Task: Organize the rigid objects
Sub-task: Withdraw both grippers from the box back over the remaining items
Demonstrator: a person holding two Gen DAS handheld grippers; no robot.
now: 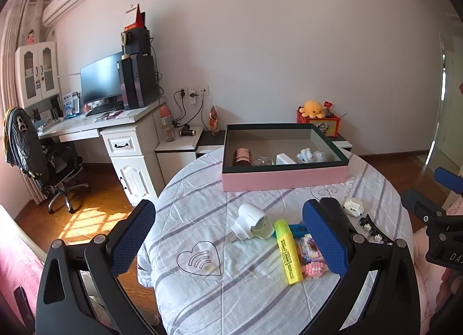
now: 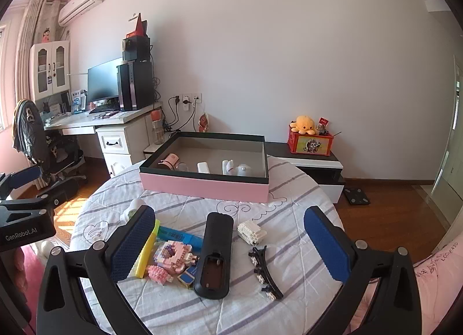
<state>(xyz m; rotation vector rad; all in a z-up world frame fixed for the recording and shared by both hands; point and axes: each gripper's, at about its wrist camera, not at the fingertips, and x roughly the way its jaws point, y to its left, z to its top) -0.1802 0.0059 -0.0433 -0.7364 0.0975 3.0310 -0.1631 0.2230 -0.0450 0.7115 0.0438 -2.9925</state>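
Nearest to me, my right gripper (image 2: 228, 248) stood with its blue pads spread as wide as they go and nothing pressed between them. It hovered above a black remote control (image 2: 215, 256) that lay face down with its battery bay open, so I judged the wide spread was there to take the remote's width. My left gripper (image 1: 228, 243) was likewise wide apart and empty, hanging over a white rounded gadget (image 1: 253, 220) and a yellow highlighter (image 1: 288, 251).

Around these, loose pieces lay scattered on the striped quilt (image 2: 179, 309) covering the round table: a pink brick-built toy (image 2: 170, 259), a blue pen or marker (image 2: 179, 235) partly under it, a white brick-built block (image 2: 250, 232), and a black hair clip with pale studs (image 2: 264, 272). They sat close together near my edge, probably so both tools could reach them.

Farther off, at the table's far side, the pink box with dark rim (image 2: 202, 187) sat open. It already held a brownish cylinder (image 2: 169, 159), a clear piece I could not identify, a white block (image 2: 204, 167) and white figurines (image 2: 235, 168) along its near wall, so sorting seemed partly done.
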